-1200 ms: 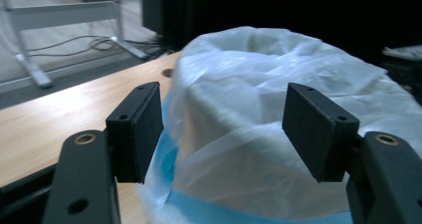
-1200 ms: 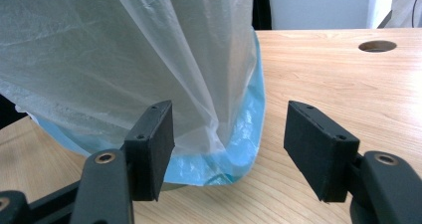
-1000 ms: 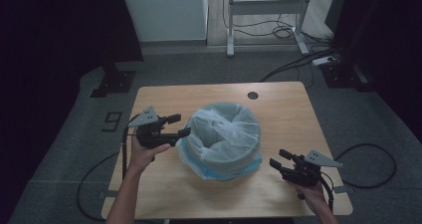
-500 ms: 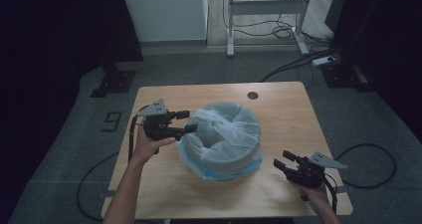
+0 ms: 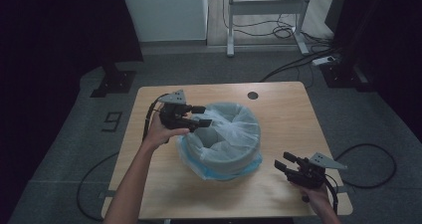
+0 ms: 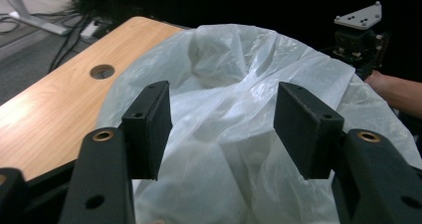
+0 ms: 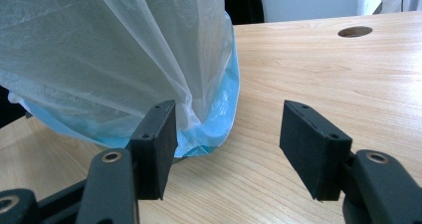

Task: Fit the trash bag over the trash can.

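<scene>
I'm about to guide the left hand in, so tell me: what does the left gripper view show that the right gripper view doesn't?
Left gripper view alone: the bag's open, crumpled mouth between the open jaws of the left gripper, with the right gripper beyond it. Right gripper view alone: the bin's base, where blue plastic meets the table, beside the open jaws of that gripper. Both: the white bag, the wooden table and its round hole.

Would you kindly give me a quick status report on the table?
Left gripper open at white plastic bag liner rim. Right gripper open, apart. Blue bin upright. Nothing obstructing.
</scene>
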The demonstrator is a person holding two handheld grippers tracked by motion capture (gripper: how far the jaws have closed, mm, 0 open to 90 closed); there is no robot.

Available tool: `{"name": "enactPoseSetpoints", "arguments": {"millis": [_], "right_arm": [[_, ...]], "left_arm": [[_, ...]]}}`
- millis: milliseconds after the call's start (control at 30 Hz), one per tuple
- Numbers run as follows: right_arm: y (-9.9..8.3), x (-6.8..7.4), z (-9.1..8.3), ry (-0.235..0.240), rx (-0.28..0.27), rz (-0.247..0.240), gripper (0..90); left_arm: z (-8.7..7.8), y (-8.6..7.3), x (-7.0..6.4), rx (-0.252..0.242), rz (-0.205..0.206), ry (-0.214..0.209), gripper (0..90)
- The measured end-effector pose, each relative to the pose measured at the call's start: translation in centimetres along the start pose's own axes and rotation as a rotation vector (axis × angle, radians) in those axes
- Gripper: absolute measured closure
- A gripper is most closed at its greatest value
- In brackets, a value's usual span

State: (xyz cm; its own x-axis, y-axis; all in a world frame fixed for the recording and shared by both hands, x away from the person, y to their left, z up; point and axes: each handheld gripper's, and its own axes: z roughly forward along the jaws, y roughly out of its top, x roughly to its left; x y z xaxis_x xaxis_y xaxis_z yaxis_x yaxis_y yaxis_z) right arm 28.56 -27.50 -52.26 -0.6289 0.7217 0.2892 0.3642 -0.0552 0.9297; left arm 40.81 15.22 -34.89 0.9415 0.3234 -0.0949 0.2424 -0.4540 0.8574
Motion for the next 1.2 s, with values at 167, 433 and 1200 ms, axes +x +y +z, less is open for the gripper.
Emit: {"name": "enactPoseSetpoints", "arguments": {"millis": [167,433,1200], "right_arm": [[-0.1,0.0,-0.1,0.000,0.001,0.000,39.2],[-0.1,0.0,-0.4,0.000,-0.003,0.003,39.4],[-0.1,0.2,-0.1,0.007,0.011,-0.001,39.6]], "left_arm": [[1.2,1.1,0.1,0.028,0.011,-0.044,40.6],[3.0,2.2,-0.2,0.106,0.045,-0.090,40.5],[8.5,3.7,-1.8,0.461,0.132,-0.103,49.2]]}}
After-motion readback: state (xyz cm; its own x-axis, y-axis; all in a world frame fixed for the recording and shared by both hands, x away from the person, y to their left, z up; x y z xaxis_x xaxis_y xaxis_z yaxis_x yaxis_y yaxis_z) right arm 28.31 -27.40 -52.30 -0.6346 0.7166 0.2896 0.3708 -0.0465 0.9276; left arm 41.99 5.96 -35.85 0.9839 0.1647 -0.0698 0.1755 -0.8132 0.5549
